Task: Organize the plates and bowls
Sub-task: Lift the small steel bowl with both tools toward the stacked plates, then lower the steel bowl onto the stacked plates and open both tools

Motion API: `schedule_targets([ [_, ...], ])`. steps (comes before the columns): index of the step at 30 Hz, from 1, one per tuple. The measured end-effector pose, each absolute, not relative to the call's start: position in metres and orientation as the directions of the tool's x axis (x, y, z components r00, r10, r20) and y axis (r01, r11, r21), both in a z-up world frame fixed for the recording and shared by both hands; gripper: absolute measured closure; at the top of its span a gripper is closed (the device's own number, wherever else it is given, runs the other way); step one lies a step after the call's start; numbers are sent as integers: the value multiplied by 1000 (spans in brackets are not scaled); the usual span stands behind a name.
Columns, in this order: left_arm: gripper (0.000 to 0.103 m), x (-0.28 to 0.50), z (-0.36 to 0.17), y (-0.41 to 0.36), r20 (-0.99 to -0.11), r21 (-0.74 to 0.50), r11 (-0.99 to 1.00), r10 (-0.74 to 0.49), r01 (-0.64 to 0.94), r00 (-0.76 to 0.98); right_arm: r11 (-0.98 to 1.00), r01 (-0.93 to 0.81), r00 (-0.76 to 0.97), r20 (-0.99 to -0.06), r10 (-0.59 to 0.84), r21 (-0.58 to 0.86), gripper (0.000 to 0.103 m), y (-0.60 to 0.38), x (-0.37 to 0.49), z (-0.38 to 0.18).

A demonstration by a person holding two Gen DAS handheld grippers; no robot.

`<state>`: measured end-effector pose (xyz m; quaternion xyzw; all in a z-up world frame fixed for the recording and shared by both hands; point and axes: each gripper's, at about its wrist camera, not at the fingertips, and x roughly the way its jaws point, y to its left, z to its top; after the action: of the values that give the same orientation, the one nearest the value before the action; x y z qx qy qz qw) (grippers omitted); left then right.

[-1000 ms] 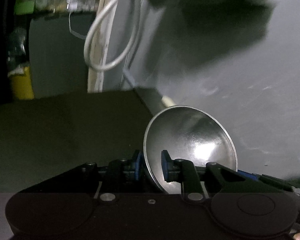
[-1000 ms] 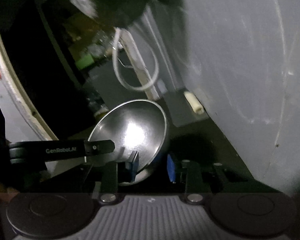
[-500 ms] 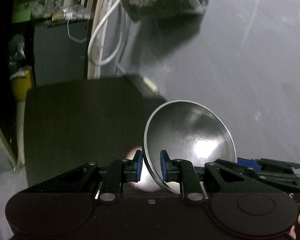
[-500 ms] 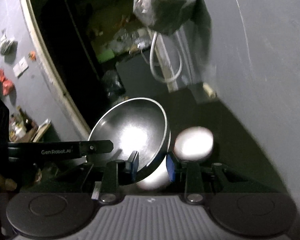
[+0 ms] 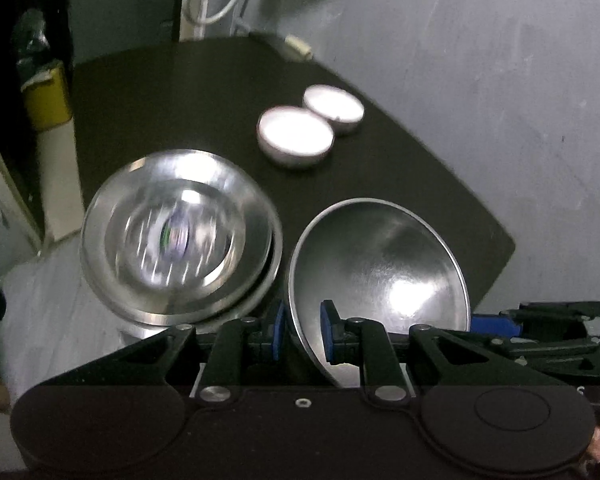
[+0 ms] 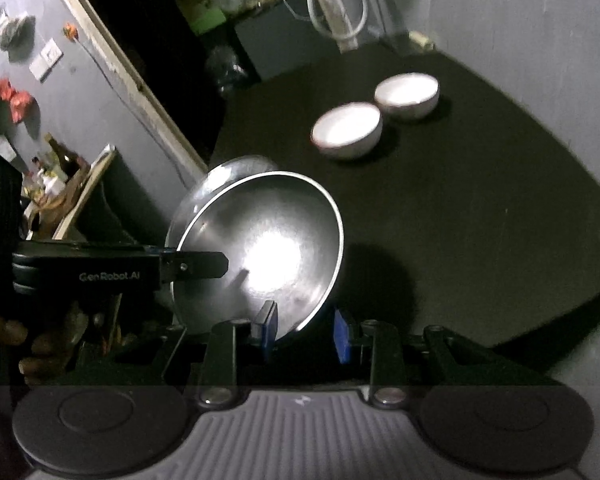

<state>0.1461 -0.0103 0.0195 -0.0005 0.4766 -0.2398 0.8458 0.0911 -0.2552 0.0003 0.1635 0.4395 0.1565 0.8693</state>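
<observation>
The left gripper [image 5: 304, 334] is clamping its blue pads on the near rim of a steel bowl [image 5: 380, 272], which is tilting up and away from it with its shiny inside facing the camera; the right gripper [image 6: 305, 334] is gripping the same bowl's rim from the opposite side, one pad sitting inside the wall and the other outside it, so both grippers are holding the bowl between them above the dark worktop [image 5: 204, 92]. Just left of the left gripper's fingers a stack of steel plates [image 5: 180, 236] is lying on the worktop, blurred and mirroring light; ahead of both grippers, well apart from the bowl, two white bowls [image 5: 296, 136] are standing upright side by side, touching or nearly so, near the grey wall [image 5: 480, 60]. In the right wrist view the side of the left gripper is showing the lettering "GenRobot.AI" in pale letters; a person's fingers [image 6: 40, 344] are curling under it; a white cable [image 6: 336, 4] is hanging at the far end of the worktop.
</observation>
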Motion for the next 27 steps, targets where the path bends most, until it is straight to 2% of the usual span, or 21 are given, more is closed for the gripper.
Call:
schedule_targets([
  [10, 83, 137, -6, 5, -872, -236, 908, -356, 347, 336, 899, -147, 505, -750, 428, 414, 70, -237, 88, -9],
  [27, 83, 143, -10, 14, -877, -220, 930, -320, 294, 358, 885, -175, 482, -746, 459, 431, 70, -230, 103, -20],
])
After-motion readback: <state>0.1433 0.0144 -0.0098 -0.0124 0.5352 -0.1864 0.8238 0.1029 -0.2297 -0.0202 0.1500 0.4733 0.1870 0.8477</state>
